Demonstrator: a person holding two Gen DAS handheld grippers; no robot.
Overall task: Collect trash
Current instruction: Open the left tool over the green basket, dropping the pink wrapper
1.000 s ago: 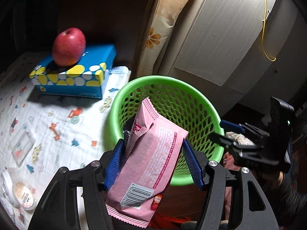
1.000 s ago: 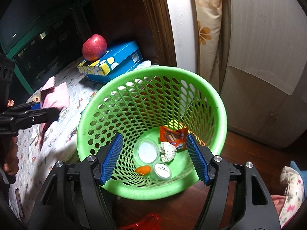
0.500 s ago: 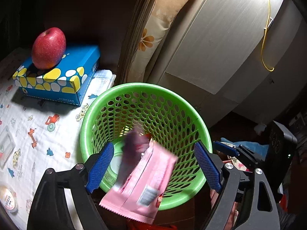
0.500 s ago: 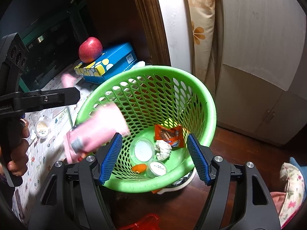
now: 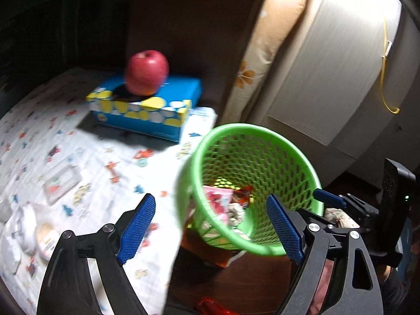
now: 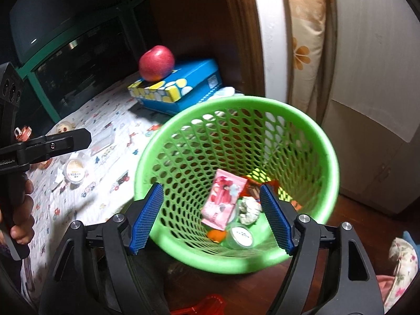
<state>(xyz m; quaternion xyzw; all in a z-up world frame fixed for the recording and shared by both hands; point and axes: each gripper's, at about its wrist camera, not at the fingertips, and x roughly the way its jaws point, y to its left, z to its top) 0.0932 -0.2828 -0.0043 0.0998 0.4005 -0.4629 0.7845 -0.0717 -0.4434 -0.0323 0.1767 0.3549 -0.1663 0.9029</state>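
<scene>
- Two grippers, both empty: left gripper (image 5: 210,225) jaws released; right gripper (image 6: 211,218) jaws have just been widening.
- One pink wrapper (image 6: 223,199) lies inside the green basket (image 6: 183,128).
- Risk: one yogurt cup (image 6: 75,170) at nine o'clock on the worktop (image 6: 110,162) may tip if grabbed carelessly.
- One apple (image 6: 156,63) atop one tissue box (image 6: 181,89) is not trash.

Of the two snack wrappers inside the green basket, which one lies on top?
The pink wrapper: its whole face shows, while the orange wrapper lies partly under it in the green basket.
</scene>
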